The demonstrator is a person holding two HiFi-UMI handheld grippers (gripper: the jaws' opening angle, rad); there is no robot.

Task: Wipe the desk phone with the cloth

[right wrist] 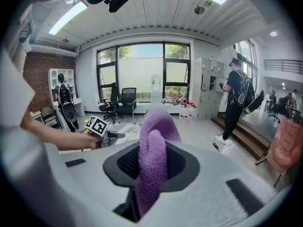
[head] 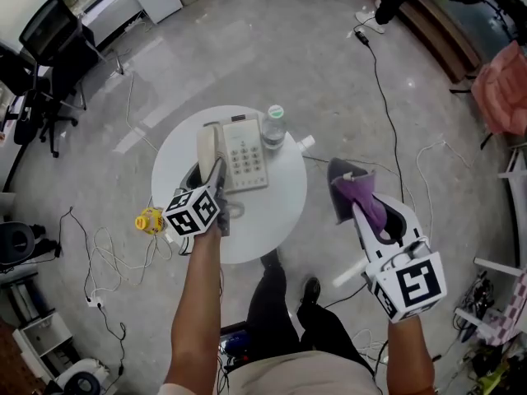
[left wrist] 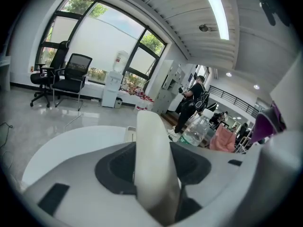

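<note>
Right gripper (head: 365, 206): over the floor to the right of the table, well apart from it. Its 2 jaws are closed on a purple cloth (right wrist: 152, 171). The cloth is bunched between the pads and a loose fold stands up past the tips.

Left gripper (head: 216, 174): over the near-left part of the round white table (head: 284, 220). The jaws are clamped on the cream handset (left wrist: 152, 160), one on each side of its width.

Desk phone (head: 245, 156): on the table toward the far side, keypad up. The handset lies along its left edge. Cannot tell whether the handset is clear of the cradle.

1 water bottle (head: 274, 126): upright, just beside the phone's far-right corner.

Floor: a yellow object (head: 149, 220) left of the table, among loose cables (head: 103, 257). Black office chairs (head: 45, 64) stand far left.
</note>
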